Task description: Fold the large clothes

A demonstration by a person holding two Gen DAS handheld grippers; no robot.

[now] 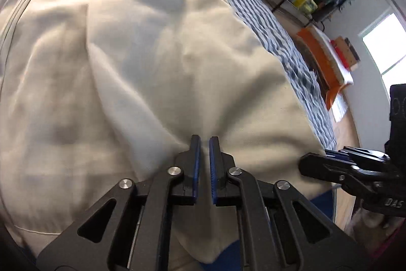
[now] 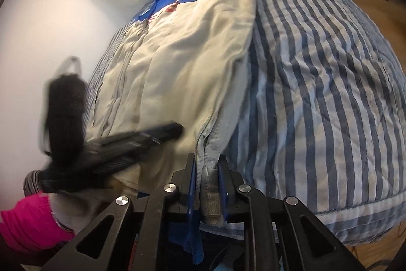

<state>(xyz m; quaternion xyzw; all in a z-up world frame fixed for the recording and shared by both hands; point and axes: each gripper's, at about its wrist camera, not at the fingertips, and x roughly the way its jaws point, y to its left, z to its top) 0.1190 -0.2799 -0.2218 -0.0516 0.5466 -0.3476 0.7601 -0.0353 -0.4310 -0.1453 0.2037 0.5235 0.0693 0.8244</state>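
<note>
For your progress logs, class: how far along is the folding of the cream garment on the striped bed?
Done: the cream garment lies lengthwise on the striped quilt, one layer seemingly folded over. In hand: the right hand-held gripper pinches its grey near edge; the left hand-held gripper is shut at the near end. Left: remaining folds.

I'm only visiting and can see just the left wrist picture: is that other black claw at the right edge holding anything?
Observer: Yes. The right gripper is clamped on the thick grey edge seam of the cream garment.
Operator: And who works the claw I'm looking along?
Observer: A person. A pink sleeve shows just behind the left gripper.
</note>
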